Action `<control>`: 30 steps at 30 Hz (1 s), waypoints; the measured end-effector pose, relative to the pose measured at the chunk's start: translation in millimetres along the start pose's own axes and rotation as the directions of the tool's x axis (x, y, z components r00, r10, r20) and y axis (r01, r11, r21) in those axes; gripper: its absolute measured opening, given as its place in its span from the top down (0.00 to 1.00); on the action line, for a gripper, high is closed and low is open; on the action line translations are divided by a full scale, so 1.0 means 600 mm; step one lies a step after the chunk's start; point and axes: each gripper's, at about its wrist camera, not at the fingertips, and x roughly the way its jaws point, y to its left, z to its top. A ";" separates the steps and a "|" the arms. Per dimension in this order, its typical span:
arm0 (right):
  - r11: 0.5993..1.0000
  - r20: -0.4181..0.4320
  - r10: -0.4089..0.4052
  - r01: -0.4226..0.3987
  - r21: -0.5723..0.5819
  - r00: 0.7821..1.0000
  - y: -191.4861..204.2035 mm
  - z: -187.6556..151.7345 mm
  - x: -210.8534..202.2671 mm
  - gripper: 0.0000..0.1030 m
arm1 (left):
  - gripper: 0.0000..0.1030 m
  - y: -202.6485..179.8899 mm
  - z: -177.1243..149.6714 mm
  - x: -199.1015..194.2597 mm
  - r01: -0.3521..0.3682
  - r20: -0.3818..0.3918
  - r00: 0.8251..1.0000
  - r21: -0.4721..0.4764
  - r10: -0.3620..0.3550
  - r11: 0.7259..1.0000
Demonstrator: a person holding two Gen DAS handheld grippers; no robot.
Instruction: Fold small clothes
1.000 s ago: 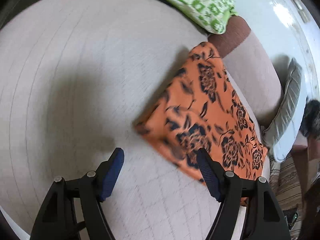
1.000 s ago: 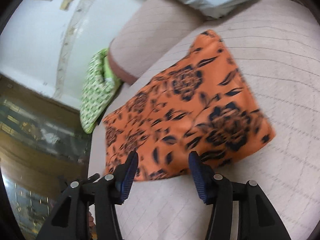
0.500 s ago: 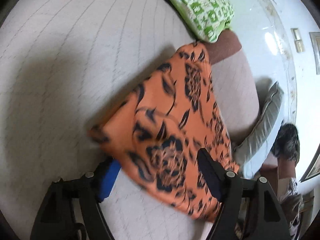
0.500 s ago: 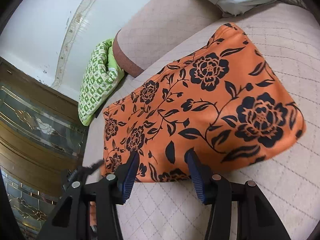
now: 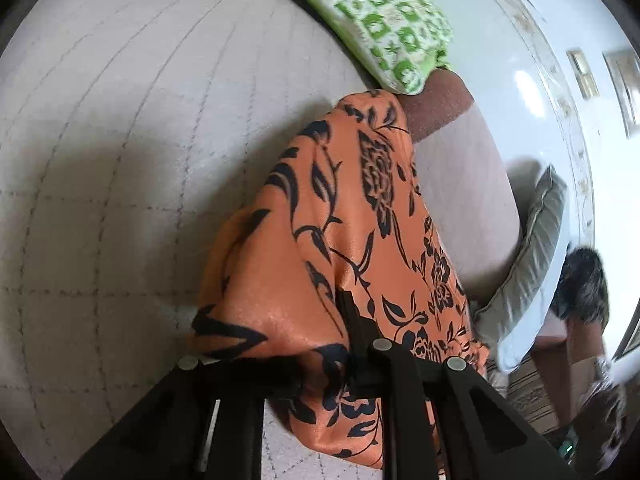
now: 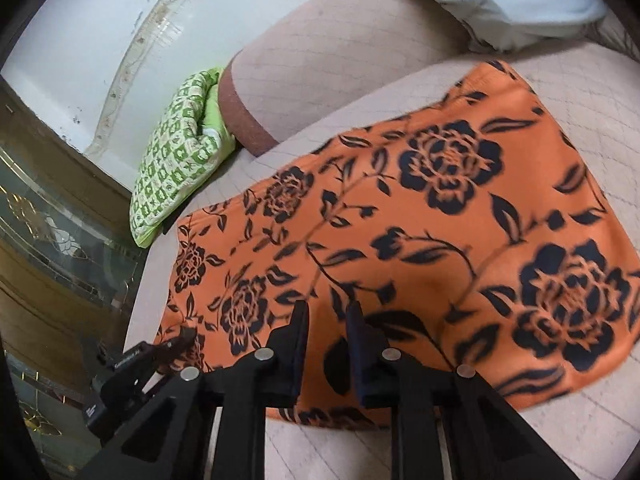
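Left wrist view: the left tool has its jaws closing on the near corner of the orange floral cloth, and the fabric is bunched up between them, with a fold draped over the black arms so the pads themselves are hidden. The cloth runs away from this tool, its long axis heading toward the sofa's armrest and the green patterned cushion at the far edge of the quilted sofa seat. A grey cushion lies off to the right.

Right wrist view: the right tool is also closing, jaws narrow, with the cloth's near hem between the blue pads; I cannot tell whether they pinch it yet. The cloth lies flat on the sofa seat, spreading ahead of the tool and wider to its right, reaching toward the armrest. The green cushion sits at the seat's left edge.

Judging from this, both tools sit on the same near edge, so the fold would likely carry that edge forward toward the armrest side.
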 end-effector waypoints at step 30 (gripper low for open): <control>0.909 -0.003 0.233 -0.216 0.357 0.973 -0.245 0.045 -0.093 0.78 | 0.89 -0.418 -0.208 0.032 0.125 -0.064 0.992 0.678 -0.112 0.724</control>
